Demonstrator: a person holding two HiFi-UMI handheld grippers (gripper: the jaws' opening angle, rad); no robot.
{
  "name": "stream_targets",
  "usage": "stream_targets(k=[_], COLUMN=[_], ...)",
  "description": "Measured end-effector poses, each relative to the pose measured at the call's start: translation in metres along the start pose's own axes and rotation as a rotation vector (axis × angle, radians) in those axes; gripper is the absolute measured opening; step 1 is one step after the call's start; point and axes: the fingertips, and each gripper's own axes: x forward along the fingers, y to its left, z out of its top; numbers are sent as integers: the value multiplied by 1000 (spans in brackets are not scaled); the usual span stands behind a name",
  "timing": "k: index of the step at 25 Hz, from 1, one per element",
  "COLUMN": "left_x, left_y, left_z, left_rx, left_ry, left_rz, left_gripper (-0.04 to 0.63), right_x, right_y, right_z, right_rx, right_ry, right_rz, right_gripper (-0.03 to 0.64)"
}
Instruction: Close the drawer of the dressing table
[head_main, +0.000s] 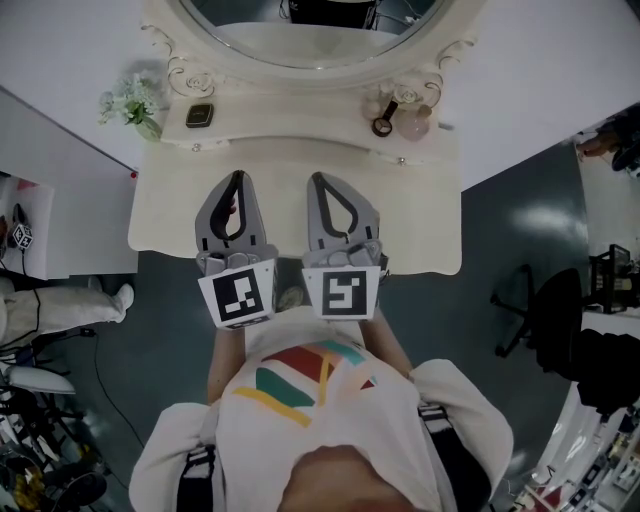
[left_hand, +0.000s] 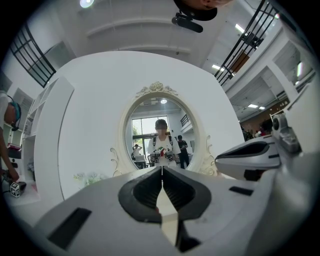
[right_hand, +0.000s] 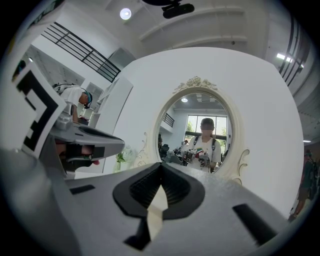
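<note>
Item: dressing table (head_main: 160, 225), cream top, directly ahead of the person at 12 o'clock in the head view.
Mirror (head_main: 300, 35): oval with a scrolled frame, at the back of the top, 12 o'clock from both grippers.
Back tier: flowers (head_main: 130, 103) at 10 o'clock, a small dark object (head_main: 200, 115) at 11 o'clock, bottles (head_main: 412, 120) at 1 o'clock.
Knobs: one small knob (head_main: 195, 147) and another (head_main: 402, 160) on the face of the back tier. Whether they belong to drawers I cannot tell.
Drawer: no open drawer shows. Nothing juts past the front edge at 6 o'clock, and the underside there is hidden by the top and the grippers.
Left gripper (head_main: 237, 180): over the top, pointing at 12 o'clock, fingers pressed together, nothing between them.
Right gripper (head_main: 318, 182): just beside it at 3 o'clock, fingers likewise pressed together and empty.
Step in hand: judged a held pose above the top, with no contact on any drawer front, so either before the push or after it.
Next move calls for: finding the drawer front, lowering shut tips to it and pushing squarely toward 12 o'clock.
</note>
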Motion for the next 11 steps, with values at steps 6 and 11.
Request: stream_targets(k=[6,11], left_x=[0,2], left_y=[-4,-2], left_z=[-3,0], left_rx=[-6,1], left_ry=[52,-2], left_rz=[-20,-9], left_gripper=[8,8], right_x=[0,0], right_y=[0,1], right_z=[1,2], right_rx=[-19,-22], right_ry=[-5,-3], right_rz=[-2,0], right_gripper=[0,0])
